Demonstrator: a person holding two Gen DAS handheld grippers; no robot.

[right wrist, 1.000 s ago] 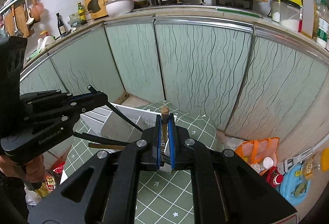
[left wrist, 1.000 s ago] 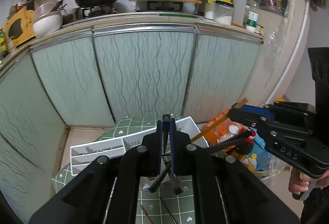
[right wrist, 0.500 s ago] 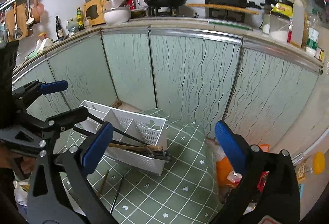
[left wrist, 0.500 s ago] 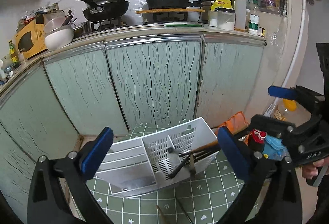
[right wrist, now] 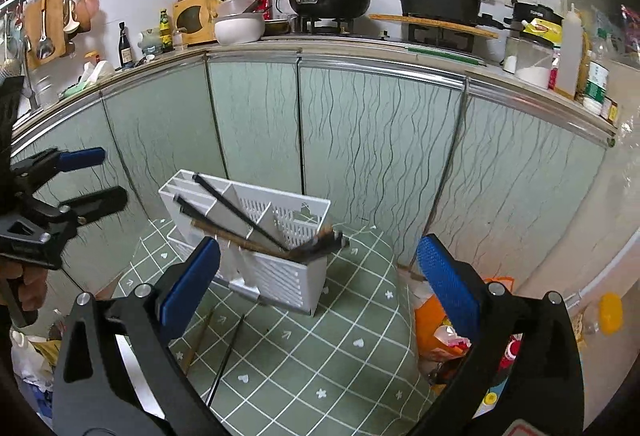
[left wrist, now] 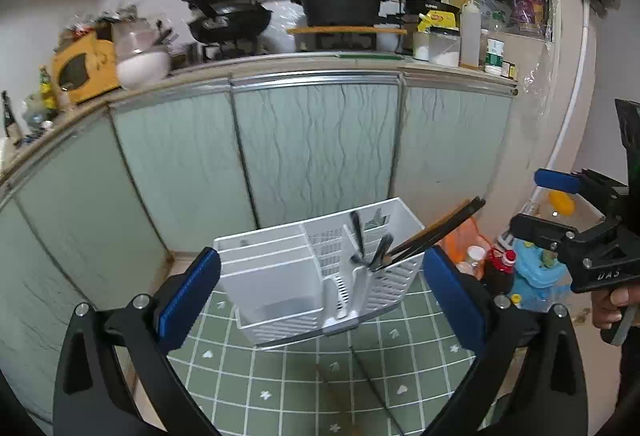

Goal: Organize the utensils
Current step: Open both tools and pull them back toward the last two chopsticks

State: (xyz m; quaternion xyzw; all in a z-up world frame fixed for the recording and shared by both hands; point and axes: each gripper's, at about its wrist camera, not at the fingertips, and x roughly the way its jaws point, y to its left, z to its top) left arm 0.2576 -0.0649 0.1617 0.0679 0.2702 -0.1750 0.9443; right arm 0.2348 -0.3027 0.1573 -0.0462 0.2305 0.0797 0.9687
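Both claws, left claw [left wrist: 320, 292] and right claw [right wrist: 316, 272], now gape wide and empty, their dark chopsticks [left wrist: 436, 232] dropped into the white slotted plastic caddy [left wrist: 280, 276] mid-frame, leaving two loose sticks [right wrist: 216, 344] on the green checked bench [right wrist: 320, 356].

White perforated plastic caddy [right wrist: 276, 260], wooden and black matt chopsticks [right wrist: 256, 236], green checked cloth [right wrist: 320, 348], glossy cabinet doors [right wrist: 372, 156]

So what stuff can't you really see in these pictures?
- Bottom of the white utensil holder: both views, its own walls hide the chopsticks' lower ends.
- Loose chopsticks on the green mat: the left gripper and right gripper fingers cover parts.
- Jar labels on the counter: too small, blurred.
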